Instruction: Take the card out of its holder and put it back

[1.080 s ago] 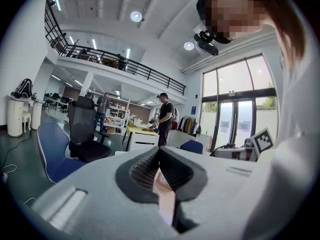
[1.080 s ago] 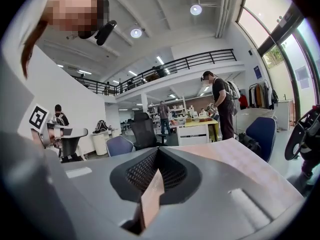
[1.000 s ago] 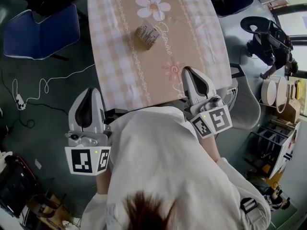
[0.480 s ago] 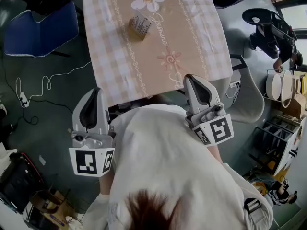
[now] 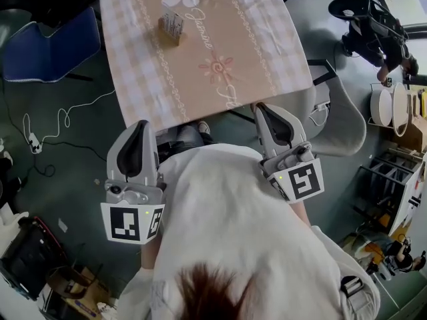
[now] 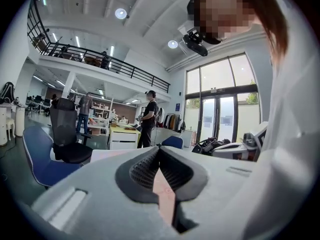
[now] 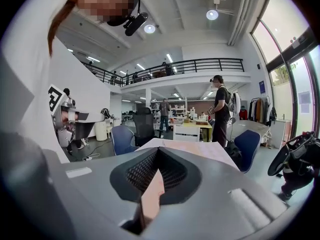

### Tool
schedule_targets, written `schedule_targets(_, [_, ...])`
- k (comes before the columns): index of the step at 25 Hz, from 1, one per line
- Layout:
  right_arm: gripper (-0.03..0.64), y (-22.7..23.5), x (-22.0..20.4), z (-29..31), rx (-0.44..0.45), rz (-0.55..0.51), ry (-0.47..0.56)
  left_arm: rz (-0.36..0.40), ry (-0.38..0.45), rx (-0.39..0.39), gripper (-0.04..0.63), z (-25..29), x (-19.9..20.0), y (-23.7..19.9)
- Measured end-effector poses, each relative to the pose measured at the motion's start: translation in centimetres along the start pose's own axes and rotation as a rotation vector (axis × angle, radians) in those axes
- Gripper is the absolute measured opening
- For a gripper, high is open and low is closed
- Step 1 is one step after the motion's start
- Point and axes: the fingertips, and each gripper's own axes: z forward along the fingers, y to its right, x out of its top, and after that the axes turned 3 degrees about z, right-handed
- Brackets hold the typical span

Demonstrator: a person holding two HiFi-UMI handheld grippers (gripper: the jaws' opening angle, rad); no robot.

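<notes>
The card holder, a small upright stand with a card in it, stands far off on the pink checked tablecloth near a flower print. Both grippers hang close to my body, short of the table's near edge. My left gripper is over the floor at the left, its jaws closed together with nothing in them. My right gripper points at the table's near right corner, also shut and empty. In the gripper views the left gripper and right gripper show touching tips, with the tablecloth beyond.
A blue chair stands left of the table and a grey chair at its right. Cables lie on the floor at the left. Shelving and round bins crowd the right side. People stand in the background.
The table and card holder have slid up and left in the head view, farther from me. Both grippers stay shut near my body, off the table's edge.
</notes>
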Motion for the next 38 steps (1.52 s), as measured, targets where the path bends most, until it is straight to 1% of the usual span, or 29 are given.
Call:
schedule_targets(4, [-0.002,0.3,-0.5,-1.9,-0.021,-0.032,0.009,0.001,0.006,-0.02,0.0,-0.4,-0.6,1.5])
schedule_targets(9, [-0.002,0.3,-0.8,-3.8,-0.042,-0.046,0.03,0.021,0.023,-0.052,0.0,-0.7,-0.7,3.1])
schedule_targets(16, [-0.002,0.4,-1.3,-5.5,-0.064,-0.054,0.027,0.034,0.031,-0.085,0.0,-1.1,-0.8,4.2])
schedule_targets(20, [-0.002,0.6,-1.5,-6.0,-0.057,-0.072,0.018,0.037,0.048,-0.091,0.0,-1.2,-0.3,4.9])
schedule_targets(28, [-0.002,0.6,-2.1,-6.7,-0.064,-0.043,0.02,0.038,0.034,-0.101,0.0,-1.6,-1.0,5.5])
schedule_targets(38, [-0.002,1.1,-2.1,-7.3,-0.093,-0.009,0.026,0.044,0.034,-0.14,0.0,-1.0,-0.7,6.2])
